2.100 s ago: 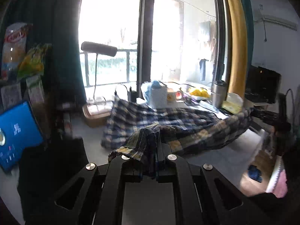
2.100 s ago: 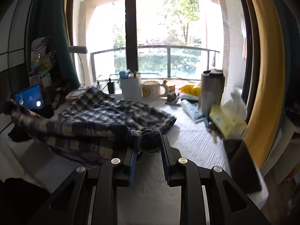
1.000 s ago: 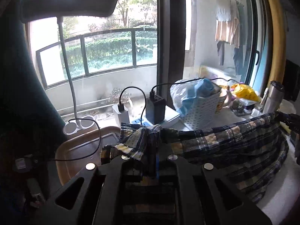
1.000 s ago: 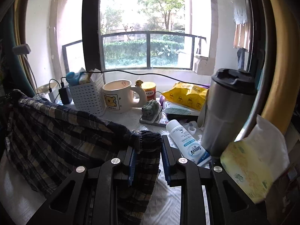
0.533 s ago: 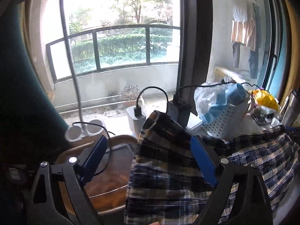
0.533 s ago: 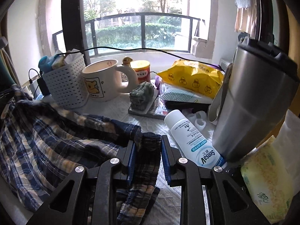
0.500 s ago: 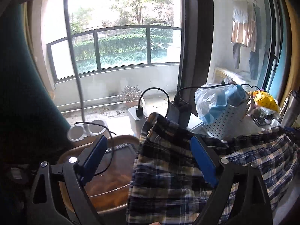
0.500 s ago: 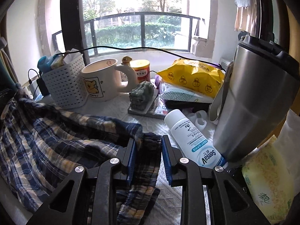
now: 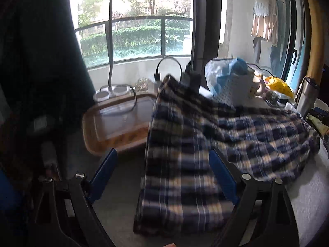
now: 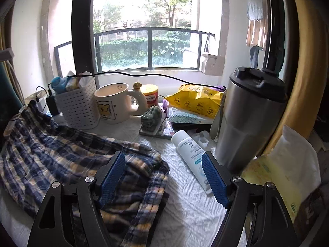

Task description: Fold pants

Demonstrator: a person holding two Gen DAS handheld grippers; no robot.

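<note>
The blue and yellow plaid pants (image 9: 205, 144) lie folded over on the white table cover, their far edge reaching the white basket (image 9: 236, 90). In the right wrist view the pants (image 10: 61, 160) lie to the left and under the left finger. My left gripper (image 9: 162, 173) is open, its blue pads on either side of the pants' near end and holding nothing. My right gripper (image 10: 163, 177) is open and empty, just above the pants' right corner.
Behind the pants stand a white basket (image 10: 79, 107), a bear mug (image 10: 115, 105), a steel tumbler (image 10: 246, 119), a white bottle (image 10: 191, 152) lying down, a yellow snack bag (image 10: 195, 100) and a tissue pack (image 10: 287, 164). A wooden tray (image 9: 115, 123) and a lamp base (image 9: 112, 91) sit at the left.
Both grippers carried the pants' end toward the window and folded it over. The left gripper opened first; the right gripper has now opened too, and the cloth has dropped onto the table.
</note>
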